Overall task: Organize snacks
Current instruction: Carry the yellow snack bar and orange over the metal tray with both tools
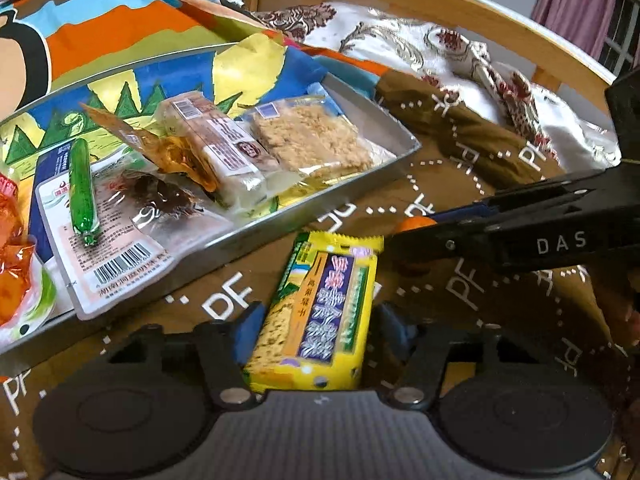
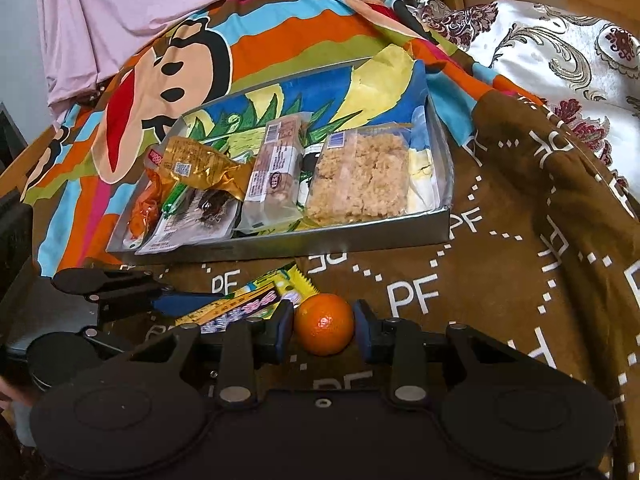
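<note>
A yellow snack pack (image 1: pixel 316 312) lies lengthwise between the blue pads of my left gripper (image 1: pixel 316 328), which press on both its long sides just above the brown blanket. My right gripper (image 2: pixel 324 328) is shut on a small tangerine (image 2: pixel 325 324), right beside the pack (image 2: pixel 240 304). The left wrist view has that gripper (image 1: pixel 424 228) reaching in from the right with the tangerine (image 1: pixel 416 222) at its tips. Behind both sits a silver tray (image 1: pixel 320 216) (image 2: pixel 320 240). It holds a rice crisp block (image 2: pixel 360 180), a nougat bar (image 2: pixel 272 176), a gold packet (image 2: pixel 200 164) and a green sausage stick (image 1: pixel 82 192).
A brown blanket (image 2: pixel 500 280) printed with white letters covers the bed in front and to the right of the tray. A cartoon-print blanket (image 2: pixel 180 68) lies behind it, a floral white cushion (image 2: pixel 560 60) at the back right. A wooden frame (image 1: pixel 500 28) curves around the far side.
</note>
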A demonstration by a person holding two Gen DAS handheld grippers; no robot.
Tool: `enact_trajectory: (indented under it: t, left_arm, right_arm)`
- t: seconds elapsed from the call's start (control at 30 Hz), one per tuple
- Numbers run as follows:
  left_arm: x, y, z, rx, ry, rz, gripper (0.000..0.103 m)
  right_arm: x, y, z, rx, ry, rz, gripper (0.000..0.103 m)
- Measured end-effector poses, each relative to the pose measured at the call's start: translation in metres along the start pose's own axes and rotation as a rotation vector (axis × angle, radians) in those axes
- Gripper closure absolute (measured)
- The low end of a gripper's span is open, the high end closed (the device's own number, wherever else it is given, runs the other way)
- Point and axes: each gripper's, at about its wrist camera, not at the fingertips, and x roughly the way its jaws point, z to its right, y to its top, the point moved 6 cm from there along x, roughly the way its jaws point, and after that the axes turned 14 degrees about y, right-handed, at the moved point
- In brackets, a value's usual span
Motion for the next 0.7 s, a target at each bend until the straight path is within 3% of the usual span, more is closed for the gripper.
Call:
enact_trajectory:
  t: [0.07, 0.27, 0.7]
  left_arm:
    - [-0.003, -0.001, 0.002, -0.026, 0.015, -0.016, 0.049]
    - [-0.018, -0.009, 0.002, -0.19, 0.058, -0.059, 0.05]
    - [-0.067, -0.024, -0.004, -0.458, 0.037, -0.015, 0.05]
  right_arm:
    - [-0.003, -0.002, -0.002, -0.005, 0.003, 0.0, 0.068]
    - [-0.017, -0.004, -0.011, -0.04, 0.004, 0.031, 0.068]
    - [-0.047, 0.005, -0.027, -0.097, 0.023, 0.127, 0.068]
